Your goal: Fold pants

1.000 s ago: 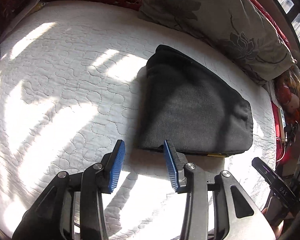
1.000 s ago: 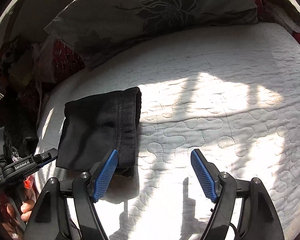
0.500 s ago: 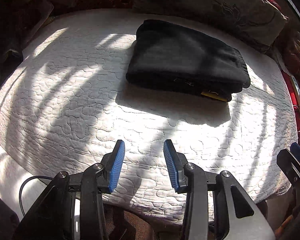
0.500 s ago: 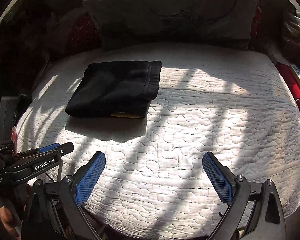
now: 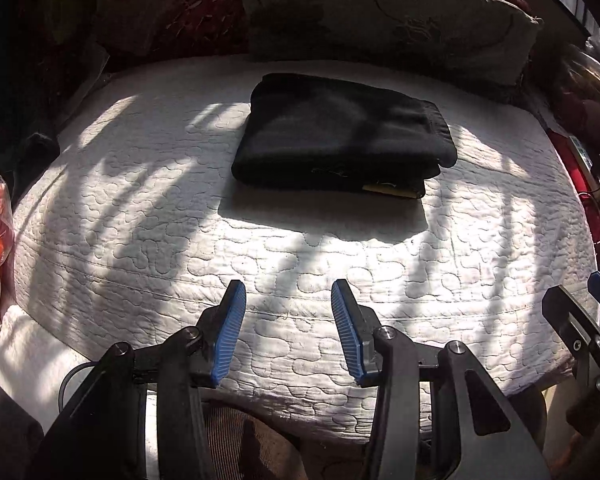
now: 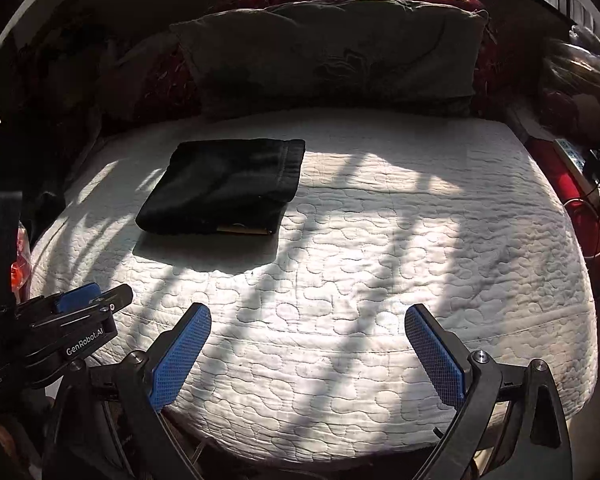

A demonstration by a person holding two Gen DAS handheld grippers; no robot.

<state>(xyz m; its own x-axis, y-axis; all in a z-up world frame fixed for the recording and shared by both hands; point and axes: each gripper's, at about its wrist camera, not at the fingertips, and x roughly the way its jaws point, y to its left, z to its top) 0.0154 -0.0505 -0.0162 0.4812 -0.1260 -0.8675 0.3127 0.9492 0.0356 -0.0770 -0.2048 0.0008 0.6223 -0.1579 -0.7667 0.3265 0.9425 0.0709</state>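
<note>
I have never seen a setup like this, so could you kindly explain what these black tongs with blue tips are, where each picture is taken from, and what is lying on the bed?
There is no robot here: a person holds a two-finger gripper in each hand, and each one carries a wide-angle camera looking forward along its fingers. One picture looks out from the left gripper; its jaws are opening and nothing is between them. The other looks out from the right gripper, whose jaws stand wide open, also on nothing. Each gripper also shows at the edge of the other's picture. Both views look down on a white quilted bedspread streaked with sunlight. On it lie black pants, folded into a neat rectangle, which neither gripper touches. A large floral pillow lies behind them.
</note>
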